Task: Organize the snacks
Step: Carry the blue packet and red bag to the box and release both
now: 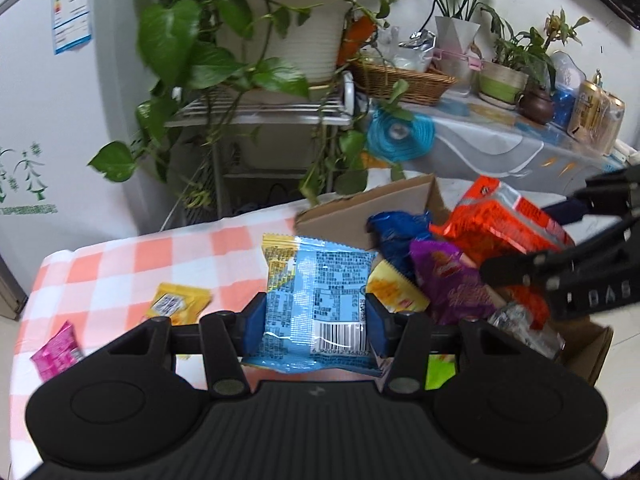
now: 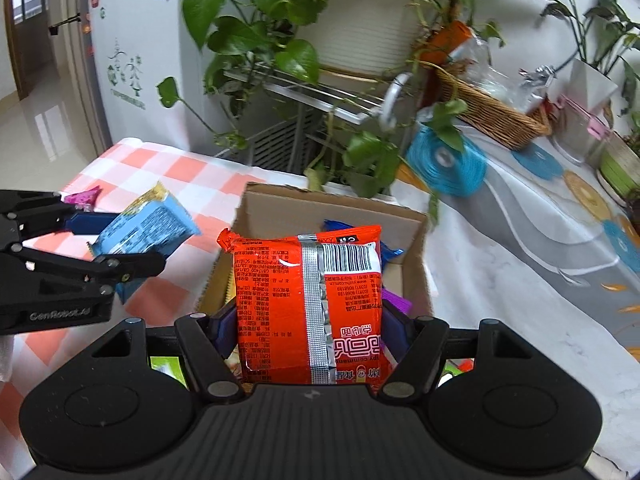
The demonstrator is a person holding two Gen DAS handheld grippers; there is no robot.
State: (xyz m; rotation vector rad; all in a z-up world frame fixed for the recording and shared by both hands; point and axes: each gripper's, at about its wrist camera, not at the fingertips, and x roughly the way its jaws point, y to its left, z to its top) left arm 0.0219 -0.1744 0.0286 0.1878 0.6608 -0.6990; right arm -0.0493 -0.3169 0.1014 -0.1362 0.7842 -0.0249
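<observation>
Over the cardboard box (image 2: 332, 208), an orange noodle packet (image 2: 308, 304) is hanging pinched between the pads of the right hand-held gripper (image 2: 310, 328), poised above the snacks already inside. Just to its left, the left hand-held gripper (image 1: 316, 320) is clamping a blue snack packet (image 1: 318, 300) by its sides, holding it above the bench (image 1: 120, 256) beside the box. Inside the box a purple packet (image 1: 448, 280), a dark blue wrapper (image 1: 394, 236) and a yellow packet (image 1: 394, 292) are lying in a loose heap, so sorting looks well under way. Still lying out on the checked cloth are a small yellow sachet (image 1: 176, 300) and a pink packet (image 1: 56, 354), which seem to be what is left, along with the two packets in the air.
</observation>
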